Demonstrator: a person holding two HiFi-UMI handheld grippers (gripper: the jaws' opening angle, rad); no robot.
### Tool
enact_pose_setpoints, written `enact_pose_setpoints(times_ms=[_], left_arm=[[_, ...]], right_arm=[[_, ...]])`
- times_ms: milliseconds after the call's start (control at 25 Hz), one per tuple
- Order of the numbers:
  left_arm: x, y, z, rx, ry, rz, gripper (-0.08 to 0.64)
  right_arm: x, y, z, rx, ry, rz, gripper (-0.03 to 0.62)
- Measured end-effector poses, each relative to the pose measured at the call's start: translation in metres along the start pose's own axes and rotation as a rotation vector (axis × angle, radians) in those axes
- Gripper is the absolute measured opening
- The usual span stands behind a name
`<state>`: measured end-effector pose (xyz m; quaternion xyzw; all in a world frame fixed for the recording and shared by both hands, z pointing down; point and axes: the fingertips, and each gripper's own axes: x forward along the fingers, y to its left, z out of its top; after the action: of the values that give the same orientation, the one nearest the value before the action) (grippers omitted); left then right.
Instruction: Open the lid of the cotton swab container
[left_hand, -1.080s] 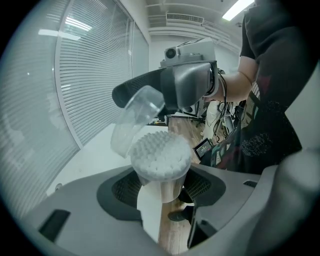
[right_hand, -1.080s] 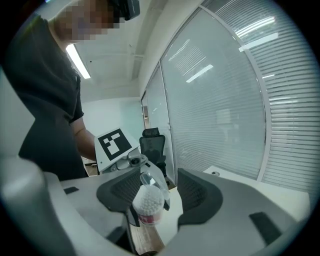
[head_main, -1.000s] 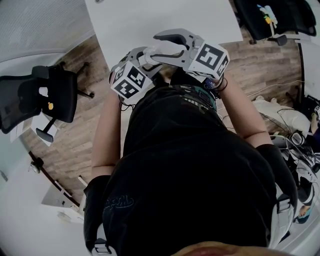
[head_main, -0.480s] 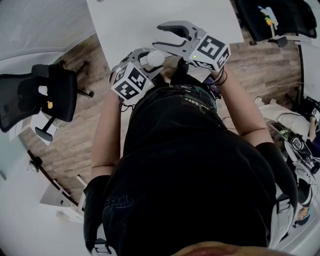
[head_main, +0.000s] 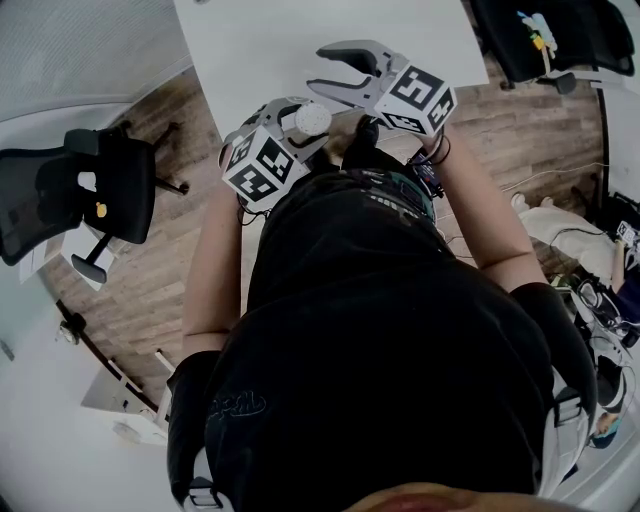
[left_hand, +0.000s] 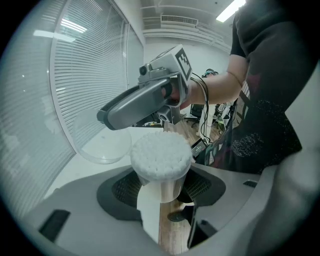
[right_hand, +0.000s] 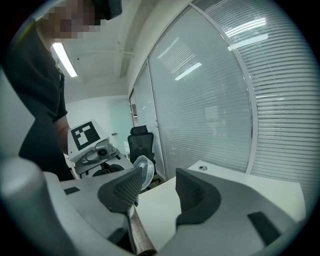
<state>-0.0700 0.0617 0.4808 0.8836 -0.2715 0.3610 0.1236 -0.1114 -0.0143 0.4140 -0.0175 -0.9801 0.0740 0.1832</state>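
The cotton swab container (left_hand: 161, 172), a clear tub, stands upright with my left gripper (left_hand: 162, 189) shut on its sides. Its top is bare and the white swab heads (head_main: 312, 118) show. The clear lid (left_hand: 102, 147) is off and lies to the left, below a finger (left_hand: 135, 105) of my right gripper. In the right gripper view the lid (right_hand: 142, 172) shows just behind the left finger; whether it rests on the table I cannot tell. My right gripper (right_hand: 157, 187) has just been closing a little and stands open with nothing between its pads, over the table's near edge (head_main: 318, 68).
The white table (head_main: 300, 40) runs away from me, with window blinds beyond it. Black office chairs stand on the wooden floor at the left (head_main: 90, 190) and far right (head_main: 540, 40). Cables and clutter (head_main: 590, 260) lie on the floor to the right.
The right gripper has come off the container's top and moved out over the table. The swab heads, covered a second ago, now show. The left gripper has kept still.
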Motion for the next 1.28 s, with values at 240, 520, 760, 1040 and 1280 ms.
enact_pose_setpoints(times_ms=[240,520,760,1040,1280], left_arm=[[-0.001,-0.002,0.006,0.005,-0.017,-0.002,0.262],[-0.002,-0.001,0.005,0.003,-0.02,0.002,0.262],[-0.001,-0.002,0.004,-0.003,-0.017,0.0,0.263],[0.001,-0.003,0.007,-0.045,-0.037,-0.002,0.263],[0.006,-0.001,0.005,-0.064,-0.02,0.012,0.264]], right_arm=[[0.0,-0.002,-0.006,0.018,0.009,-0.006,0.225],[0.002,-0.002,-0.013,0.035,0.012,-0.008,0.224],[0.003,-0.002,-0.014,0.04,0.014,-0.009,0.224],[-0.005,0.001,-0.012,0.034,0.005,-0.012,0.224],[-0.015,-0.001,-0.021,0.046,0.006,-0.02,0.224]])
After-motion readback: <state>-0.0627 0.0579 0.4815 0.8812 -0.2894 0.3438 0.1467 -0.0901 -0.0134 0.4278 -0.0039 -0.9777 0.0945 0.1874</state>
